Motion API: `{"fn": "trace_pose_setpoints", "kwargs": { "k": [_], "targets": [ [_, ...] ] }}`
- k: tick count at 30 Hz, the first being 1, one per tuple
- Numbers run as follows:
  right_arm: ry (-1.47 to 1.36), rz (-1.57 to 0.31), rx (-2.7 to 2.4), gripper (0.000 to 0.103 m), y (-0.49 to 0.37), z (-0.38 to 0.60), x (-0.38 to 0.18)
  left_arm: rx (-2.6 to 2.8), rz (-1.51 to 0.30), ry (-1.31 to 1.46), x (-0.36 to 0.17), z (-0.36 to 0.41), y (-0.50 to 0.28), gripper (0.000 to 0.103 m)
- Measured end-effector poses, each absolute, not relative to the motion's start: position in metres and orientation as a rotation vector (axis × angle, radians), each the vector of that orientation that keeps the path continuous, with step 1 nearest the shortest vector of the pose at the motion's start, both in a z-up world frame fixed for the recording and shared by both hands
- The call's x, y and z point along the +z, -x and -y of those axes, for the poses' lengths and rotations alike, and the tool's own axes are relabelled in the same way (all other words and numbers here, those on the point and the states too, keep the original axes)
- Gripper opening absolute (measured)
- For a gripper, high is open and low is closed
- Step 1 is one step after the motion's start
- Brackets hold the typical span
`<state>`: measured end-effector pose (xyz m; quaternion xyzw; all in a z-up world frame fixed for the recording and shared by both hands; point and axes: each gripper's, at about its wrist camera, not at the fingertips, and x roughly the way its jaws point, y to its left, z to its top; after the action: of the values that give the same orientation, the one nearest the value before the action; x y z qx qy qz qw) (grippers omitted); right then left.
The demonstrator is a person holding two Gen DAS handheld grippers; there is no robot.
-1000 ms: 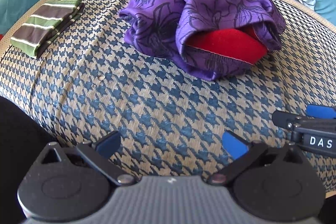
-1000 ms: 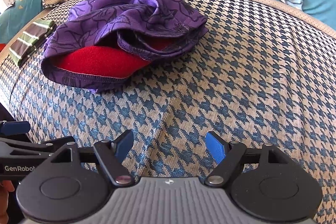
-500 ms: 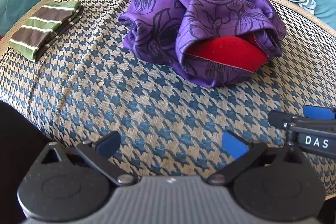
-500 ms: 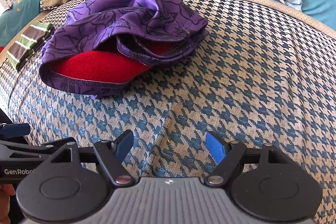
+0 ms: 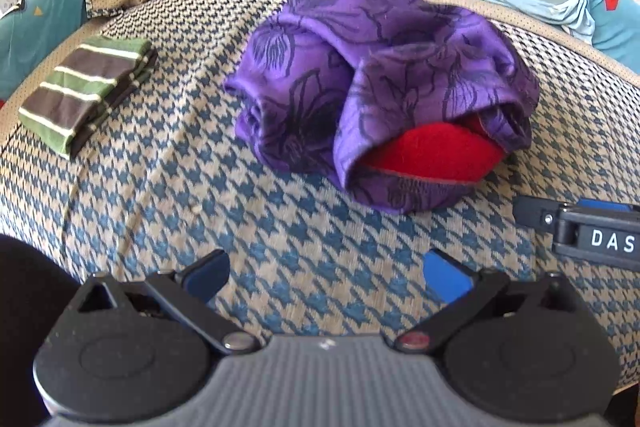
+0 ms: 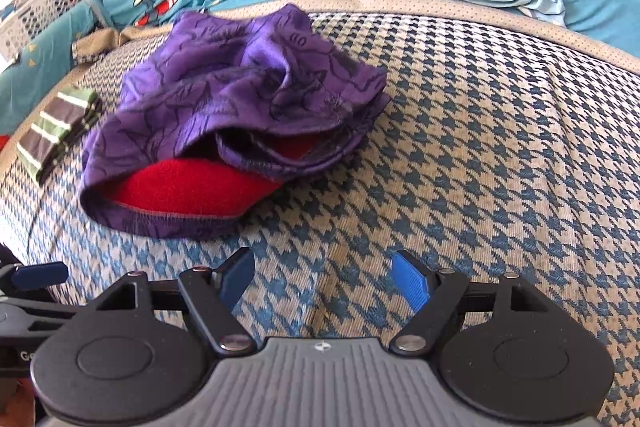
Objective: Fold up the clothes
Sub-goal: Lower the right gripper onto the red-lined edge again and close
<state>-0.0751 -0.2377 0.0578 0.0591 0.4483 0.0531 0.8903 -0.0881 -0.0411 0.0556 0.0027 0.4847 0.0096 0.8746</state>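
On the houndstooth cushion (image 5: 280,227) a striped garment (image 5: 80,95) lies folded at the left edge, one piece apparently done; the purple garment (image 5: 360,75) sits crumpled mid-cushion, unfolded. Left gripper (image 5: 326,273) and right gripper (image 6: 324,277) hover short of it, jaws wide and empty

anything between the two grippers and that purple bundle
Nothing visible does. Only bare houndstooth cover lies between the open left gripper, the open right gripper and the crumpled purple garment. The folded striped piece sits off to the left, clear of both paths.
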Motion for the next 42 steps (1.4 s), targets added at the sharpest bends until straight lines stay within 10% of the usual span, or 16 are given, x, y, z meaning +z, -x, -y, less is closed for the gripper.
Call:
{"fn": "trace_pose_setpoints", "kwargs": {
  "k": [42],
  "targets": [
    [-0.556, -0.824, 0.145, 0.079, -0.026, 0.268, 0.042, -0.056, -0.827, 0.032, 0.098, -0.007, -0.056, 0.103]
  ]
}}
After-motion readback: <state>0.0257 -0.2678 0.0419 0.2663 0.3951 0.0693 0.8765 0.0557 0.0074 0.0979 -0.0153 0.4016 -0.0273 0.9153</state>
